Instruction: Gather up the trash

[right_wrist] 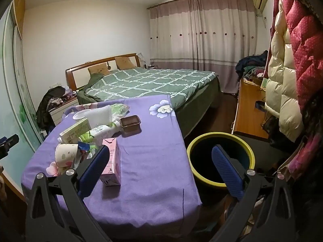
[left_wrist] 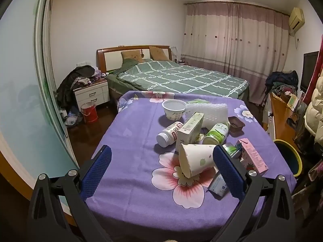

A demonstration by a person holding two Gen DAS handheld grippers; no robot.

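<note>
Trash lies on a table with a purple flowered cloth [left_wrist: 131, 133]: a tipped white paper cup [left_wrist: 196, 159], a white bottle [left_wrist: 169, 134], a cream carton [left_wrist: 189, 130], a green-label bottle [left_wrist: 217, 133], a white bowl [left_wrist: 174, 109], a brown tray [left_wrist: 236, 123], bubble wrap [left_wrist: 208, 111] and a pink carton [left_wrist: 253, 158]. My left gripper [left_wrist: 161, 169] is open and empty, hovering above the near table edge, the cup between its fingers' lines. My right gripper [right_wrist: 159, 170] is open and empty above the table's right edge. The pink carton [right_wrist: 112, 163] lies by its left finger. A yellow-rimmed dark bin [right_wrist: 221, 159] stands on the floor right of the table.
A bed with a green checked cover [left_wrist: 177, 76] stands beyond the table. A white nightstand [left_wrist: 91, 93] and a red bucket [left_wrist: 88, 112] are at the left. A wooden desk [right_wrist: 249, 111] and hanging padded coats [right_wrist: 290, 64] crowd the right side.
</note>
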